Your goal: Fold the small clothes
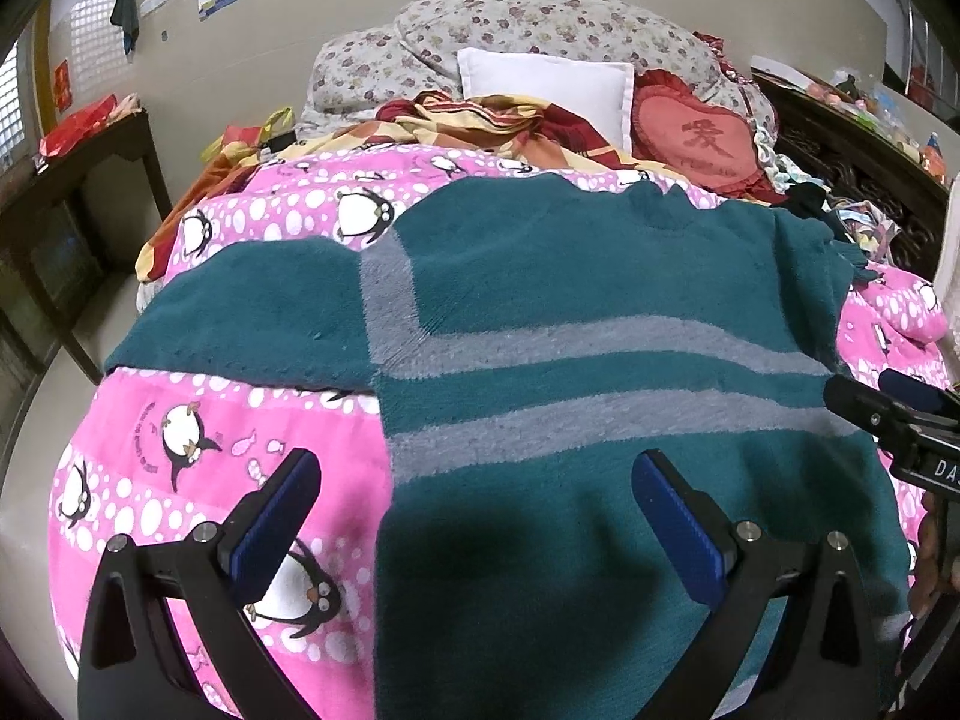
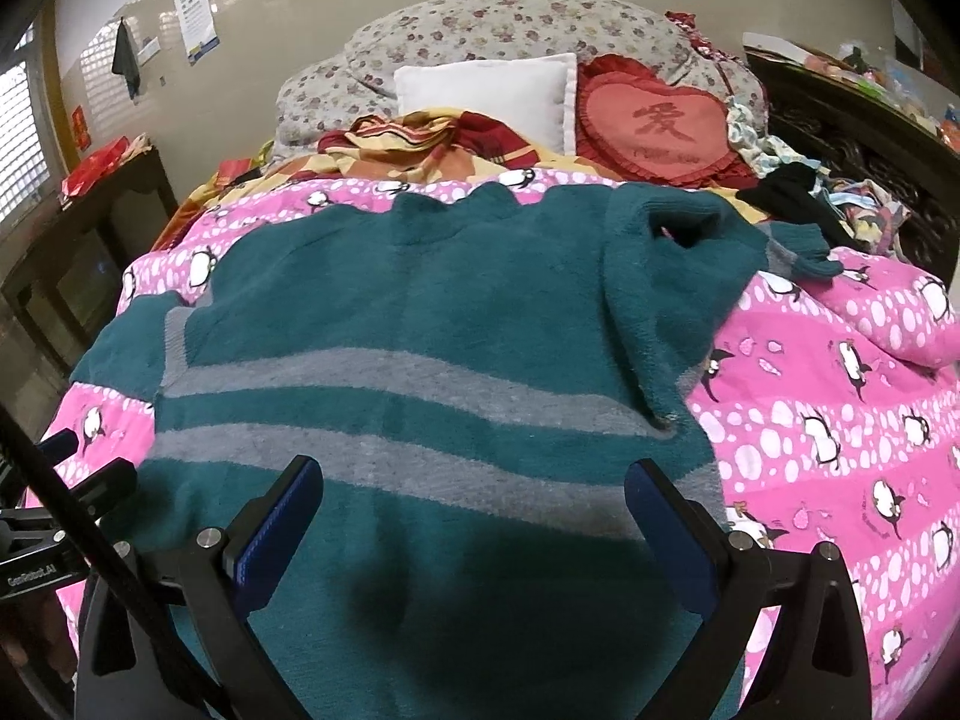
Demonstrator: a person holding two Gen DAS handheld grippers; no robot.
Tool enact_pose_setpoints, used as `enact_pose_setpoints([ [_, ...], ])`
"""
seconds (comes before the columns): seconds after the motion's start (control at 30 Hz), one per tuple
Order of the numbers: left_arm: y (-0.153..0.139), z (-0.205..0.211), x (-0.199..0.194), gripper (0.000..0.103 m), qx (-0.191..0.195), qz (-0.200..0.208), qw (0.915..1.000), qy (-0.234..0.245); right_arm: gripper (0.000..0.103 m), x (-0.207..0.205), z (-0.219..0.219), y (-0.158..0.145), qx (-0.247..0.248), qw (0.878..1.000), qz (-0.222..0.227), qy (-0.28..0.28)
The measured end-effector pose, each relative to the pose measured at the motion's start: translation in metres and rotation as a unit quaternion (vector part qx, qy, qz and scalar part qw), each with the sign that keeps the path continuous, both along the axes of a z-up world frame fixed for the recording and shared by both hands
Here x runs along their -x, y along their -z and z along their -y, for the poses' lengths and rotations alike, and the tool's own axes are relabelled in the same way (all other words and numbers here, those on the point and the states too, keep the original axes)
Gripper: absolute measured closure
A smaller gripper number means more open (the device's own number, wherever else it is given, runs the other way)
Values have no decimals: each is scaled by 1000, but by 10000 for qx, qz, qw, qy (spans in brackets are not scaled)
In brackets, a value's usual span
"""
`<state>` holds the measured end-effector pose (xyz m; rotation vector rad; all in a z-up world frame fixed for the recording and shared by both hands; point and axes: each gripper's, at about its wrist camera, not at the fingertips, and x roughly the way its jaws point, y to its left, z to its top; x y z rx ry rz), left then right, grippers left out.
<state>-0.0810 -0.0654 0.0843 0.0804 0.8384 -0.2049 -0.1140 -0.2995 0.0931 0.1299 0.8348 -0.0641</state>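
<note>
A teal sweater with two grey stripes [image 1: 570, 276] lies spread on a pink penguin blanket [image 1: 180, 420]; it fills the right wrist view [image 2: 420, 300]. Its left sleeve [image 1: 240, 312] sticks out flat. Its right sleeve [image 2: 654, 288] is folded in over the body. My left gripper [image 1: 474, 528] is open and empty, just above the sweater's lower left edge. My right gripper [image 2: 474, 534] is open and empty, above the lower middle of the sweater. The right gripper also shows at the edge of the left wrist view [image 1: 888, 414].
A white pillow [image 1: 546, 90], a red heart cushion [image 1: 696, 138], a floral quilt [image 1: 528, 18] and a crumpled patterned sheet lie at the head of the bed. Loose clothes [image 2: 798, 192] sit at the far right. A dark wooden table [image 1: 78, 180] stands left of the bed.
</note>
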Motion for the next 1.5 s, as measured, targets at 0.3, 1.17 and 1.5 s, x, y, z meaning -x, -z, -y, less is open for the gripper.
enact_pose_setpoints([
  [0.3,2,10,-1,0,-39,-6,10000,0,0,4,9,2,-57,9999,-17,103],
  [1.17,-1,10,12,0,-35,126,9999,-105,0,5,-8,0,78,9999,-61,-51],
  [1.5,-2,-4,2,0,37,97,9998,-166,0,-8,-31,-4,72,9997,-75,-238],
])
